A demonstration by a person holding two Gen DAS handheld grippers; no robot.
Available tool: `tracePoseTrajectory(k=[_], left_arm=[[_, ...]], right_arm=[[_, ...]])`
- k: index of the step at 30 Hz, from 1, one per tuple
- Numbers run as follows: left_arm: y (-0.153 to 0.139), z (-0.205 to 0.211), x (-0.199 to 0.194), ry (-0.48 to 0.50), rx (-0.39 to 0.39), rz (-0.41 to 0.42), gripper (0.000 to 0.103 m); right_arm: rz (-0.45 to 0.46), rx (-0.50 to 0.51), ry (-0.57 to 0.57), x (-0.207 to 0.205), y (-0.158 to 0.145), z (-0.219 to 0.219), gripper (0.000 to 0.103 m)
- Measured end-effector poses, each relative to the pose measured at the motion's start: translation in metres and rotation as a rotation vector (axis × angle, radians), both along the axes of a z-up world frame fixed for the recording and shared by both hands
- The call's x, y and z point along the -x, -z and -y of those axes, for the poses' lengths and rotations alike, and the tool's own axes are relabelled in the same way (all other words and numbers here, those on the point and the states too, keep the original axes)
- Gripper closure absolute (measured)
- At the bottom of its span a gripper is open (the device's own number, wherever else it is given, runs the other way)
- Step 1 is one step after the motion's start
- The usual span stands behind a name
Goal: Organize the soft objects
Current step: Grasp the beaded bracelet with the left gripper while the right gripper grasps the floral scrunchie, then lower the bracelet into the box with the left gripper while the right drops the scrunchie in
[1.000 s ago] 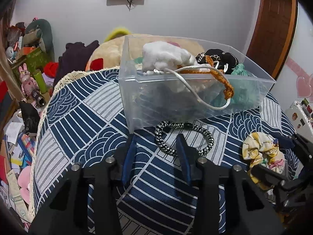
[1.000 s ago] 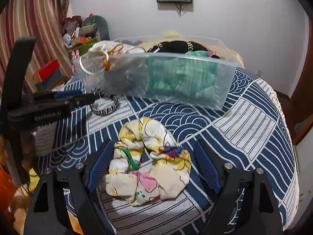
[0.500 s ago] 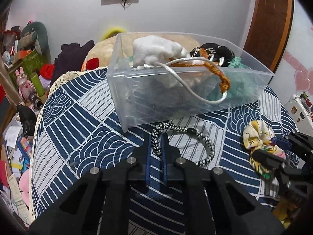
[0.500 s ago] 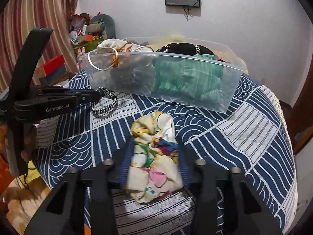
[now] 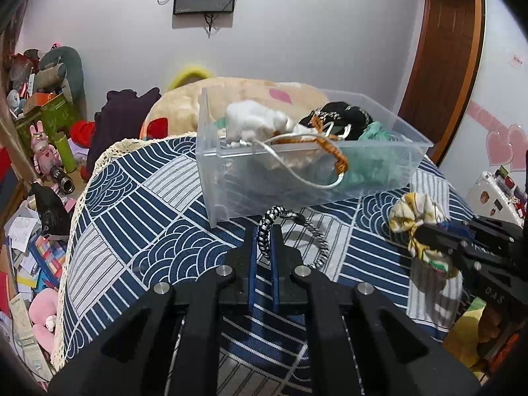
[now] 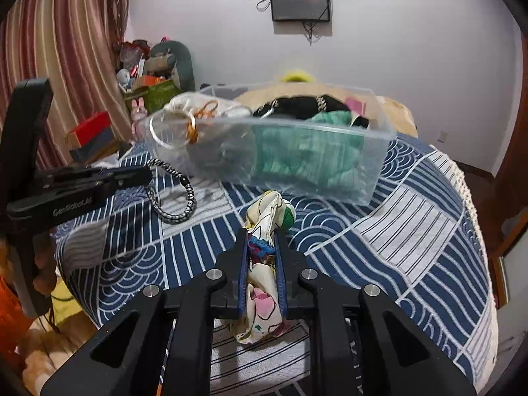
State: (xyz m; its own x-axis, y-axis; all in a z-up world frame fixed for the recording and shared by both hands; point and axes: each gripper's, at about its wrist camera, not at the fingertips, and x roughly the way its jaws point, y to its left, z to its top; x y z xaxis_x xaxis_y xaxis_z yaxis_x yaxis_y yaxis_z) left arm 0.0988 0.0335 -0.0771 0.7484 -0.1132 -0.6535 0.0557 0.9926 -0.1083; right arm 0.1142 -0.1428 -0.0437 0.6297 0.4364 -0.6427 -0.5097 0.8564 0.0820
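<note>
A black-and-white braided loop [image 5: 269, 217] hangs from my left gripper [image 5: 263, 236], which is shut on it and holds it just above the blue patterned cloth [image 5: 148, 217]. In the right wrist view the same braided loop [image 6: 178, 198] dangles from the left gripper [image 6: 147, 175]. My right gripper [image 6: 261, 241] is shut on a yellow floral scrunchie [image 6: 267, 211], squeezed narrow between the pads; the scrunchie [image 5: 415, 211] shows at the right in the left wrist view. Behind both stands a clear plastic bin [image 5: 379, 165] with white, black and green soft items and cords inside.
The bin [image 6: 363, 178] sits mid-table on the cloth [image 6: 412, 231]. A beige plush [image 5: 250, 92] lies behind it. Toys, boxes and papers [image 5: 39, 151] crowd the floor at left. A striped curtain [image 6: 59, 49] hangs left, a wooden door [image 5: 442, 49] right.
Both grippers went from open to shut: the left pinched the braided loop and lifted it, the right squeezed the scrunchie narrow and raised one end off the cloth.
</note>
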Motion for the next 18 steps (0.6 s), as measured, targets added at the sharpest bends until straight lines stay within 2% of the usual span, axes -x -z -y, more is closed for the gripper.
tracePoseTrajectory(k=[18], left_arm=[[-0.055, -0.002, 0.026, -0.018, 0.006, 0.158, 0.096]], right_arm=[[0.103, -0.062, 0.076, -0.009, -0.036, 0.021, 0.09]])
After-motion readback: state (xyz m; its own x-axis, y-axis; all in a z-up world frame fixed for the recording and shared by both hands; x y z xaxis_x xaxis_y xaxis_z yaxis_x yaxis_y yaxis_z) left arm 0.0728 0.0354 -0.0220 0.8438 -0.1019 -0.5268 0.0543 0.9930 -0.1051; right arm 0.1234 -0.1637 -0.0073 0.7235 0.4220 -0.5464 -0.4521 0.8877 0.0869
